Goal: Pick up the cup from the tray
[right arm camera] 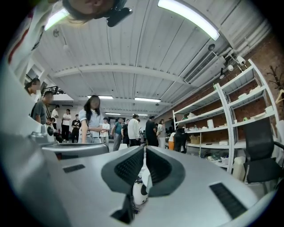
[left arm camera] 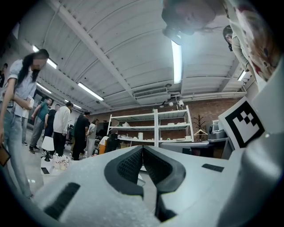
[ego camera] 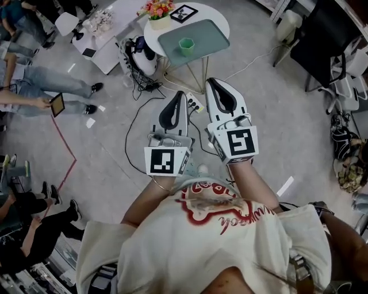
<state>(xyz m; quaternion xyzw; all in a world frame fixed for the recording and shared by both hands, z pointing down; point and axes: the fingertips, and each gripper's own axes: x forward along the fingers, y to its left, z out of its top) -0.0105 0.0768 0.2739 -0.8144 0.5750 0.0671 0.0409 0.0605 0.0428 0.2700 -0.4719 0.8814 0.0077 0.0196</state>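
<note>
My left tongs [ego camera: 179,95], right tongs [ego camera: 211,82] both pinched together, empty. Cup [ego camera: 186,46] on tray [ego camera: 214,34] on desk [ego camera: 150,40], well ahead of both, untouched.

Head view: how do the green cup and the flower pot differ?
The cup is green and stands on the tray; the flower pot is pale yellow and stands on the bare table beside the tray. The cup looks empty; the flower pot holds flowers. Both stand upright.
</note>
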